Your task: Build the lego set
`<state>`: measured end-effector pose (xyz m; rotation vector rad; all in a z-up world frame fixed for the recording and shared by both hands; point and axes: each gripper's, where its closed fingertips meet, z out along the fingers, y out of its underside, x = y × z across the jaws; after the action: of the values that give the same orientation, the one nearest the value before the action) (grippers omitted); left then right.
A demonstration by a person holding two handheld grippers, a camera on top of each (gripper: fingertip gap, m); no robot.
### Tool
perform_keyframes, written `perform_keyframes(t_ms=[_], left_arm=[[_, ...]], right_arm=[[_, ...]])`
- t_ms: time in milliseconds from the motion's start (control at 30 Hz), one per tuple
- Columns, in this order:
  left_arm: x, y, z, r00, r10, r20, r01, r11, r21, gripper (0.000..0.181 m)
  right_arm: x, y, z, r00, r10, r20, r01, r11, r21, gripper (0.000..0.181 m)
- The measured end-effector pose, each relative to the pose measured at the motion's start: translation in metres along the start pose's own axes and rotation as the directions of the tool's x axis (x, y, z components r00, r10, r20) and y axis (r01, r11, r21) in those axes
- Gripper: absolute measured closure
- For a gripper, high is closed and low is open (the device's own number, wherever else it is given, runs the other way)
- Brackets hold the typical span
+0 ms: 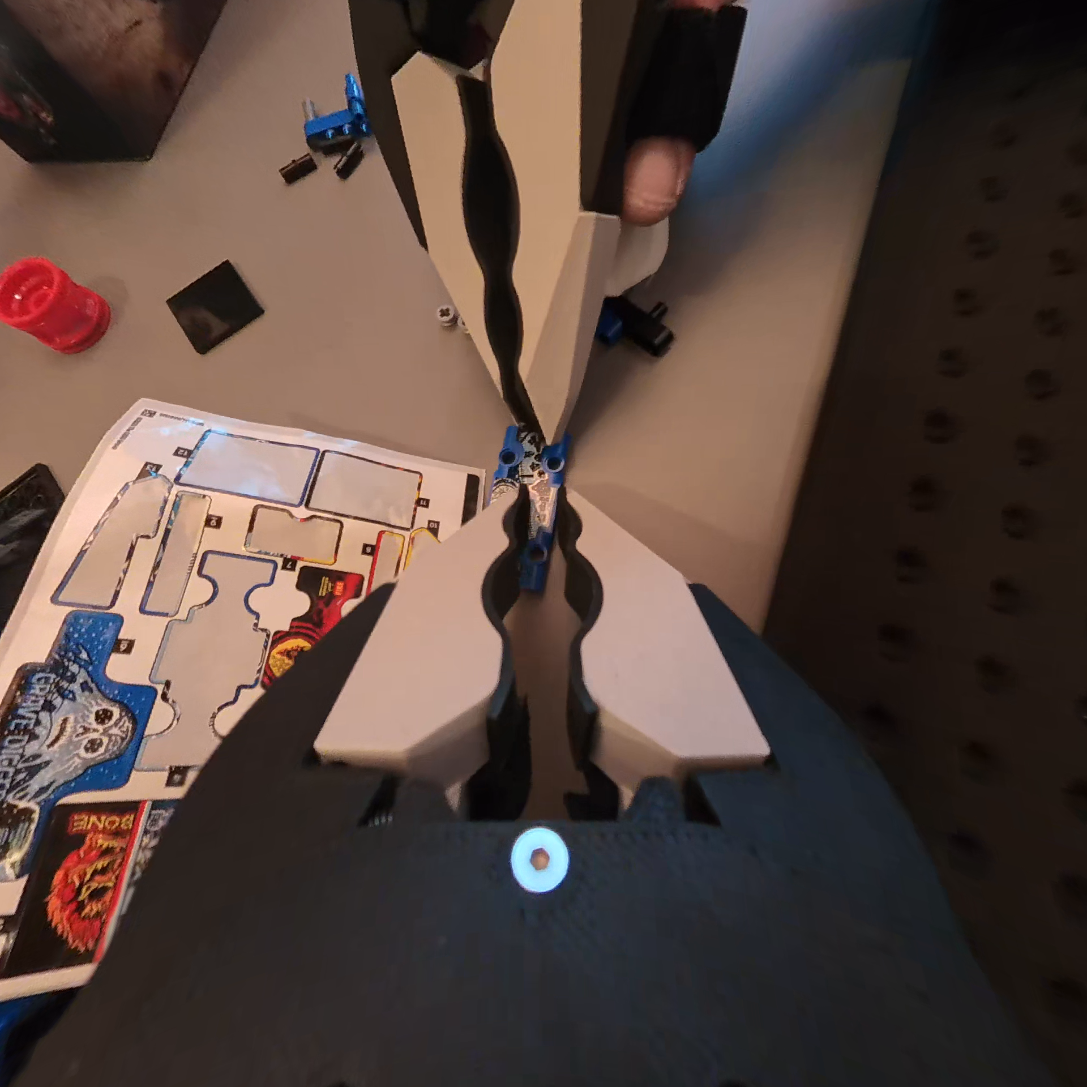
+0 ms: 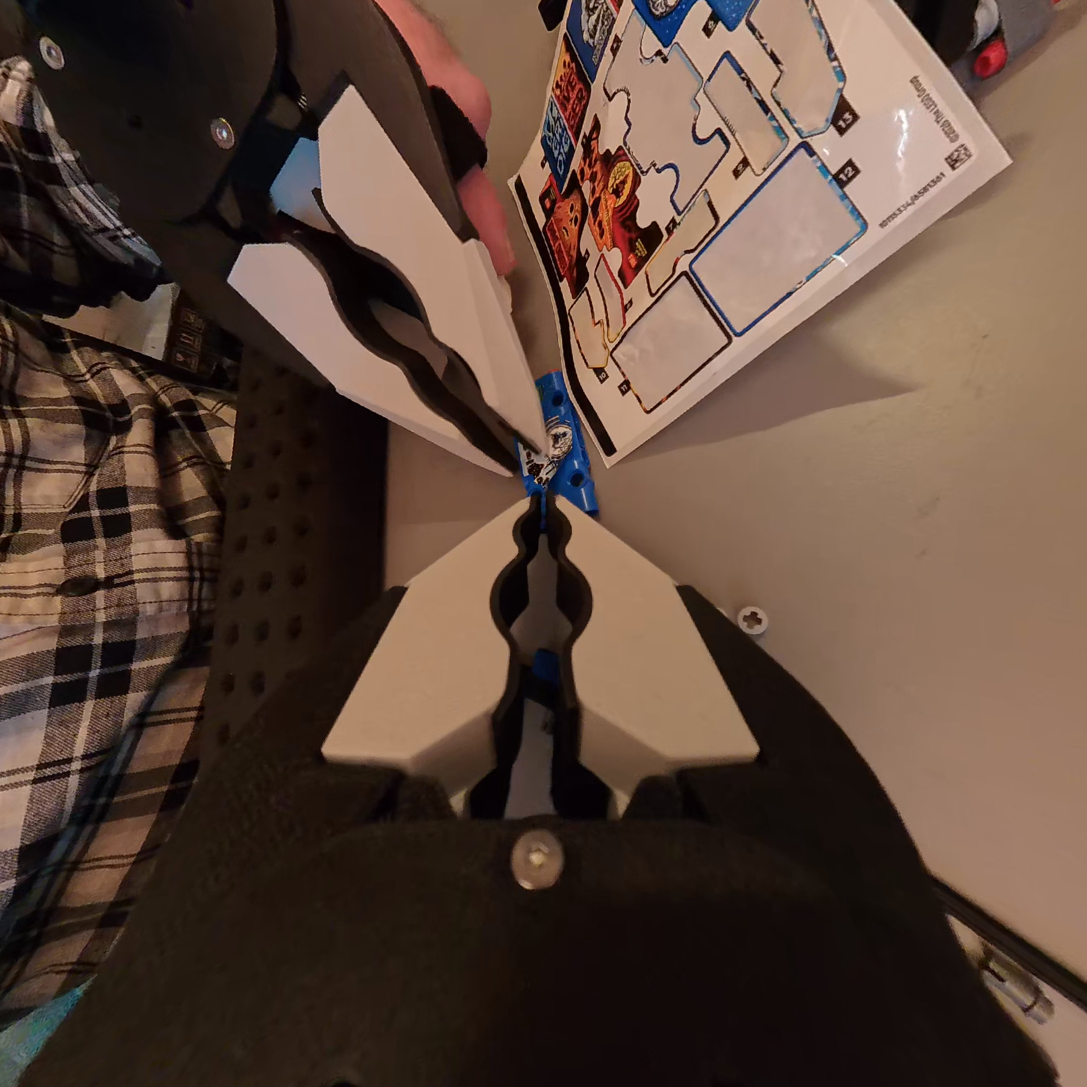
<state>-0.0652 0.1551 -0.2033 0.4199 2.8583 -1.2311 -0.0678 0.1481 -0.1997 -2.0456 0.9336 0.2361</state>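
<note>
Blue lego panel (image 1: 538, 517) near the table (image 1: 353, 247) edge: my left gripper (image 1: 541, 500) and right gripper (image 2: 544, 500) both clench it.

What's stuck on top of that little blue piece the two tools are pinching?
A printed sticker covers the face of the blue piece. The left tool and the right tool clamp over parts of it, so its full picture is hidden.

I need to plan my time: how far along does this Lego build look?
Early to middle. Done: many decals are gone from the sticker sheet. In hand: both tools, left and right, pinch one decorated blue beam. Left: loose parts remain, a red wheel hub, black pins, a small blue assembly.
</note>
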Motion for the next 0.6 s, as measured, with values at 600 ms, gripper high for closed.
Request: perform_keyframes(t_ms=[600], left_arm=[[0.0007, 0.0003, 0.0004, 1.0, -0.001, 0.01, 0.001, 1.0, 0.001, 0.173]], right_arm=[[0.0006, 0.0029, -0.0004, 0.956, -0.218, -0.195, 0.193, 0.971, -0.141, 0.173]])
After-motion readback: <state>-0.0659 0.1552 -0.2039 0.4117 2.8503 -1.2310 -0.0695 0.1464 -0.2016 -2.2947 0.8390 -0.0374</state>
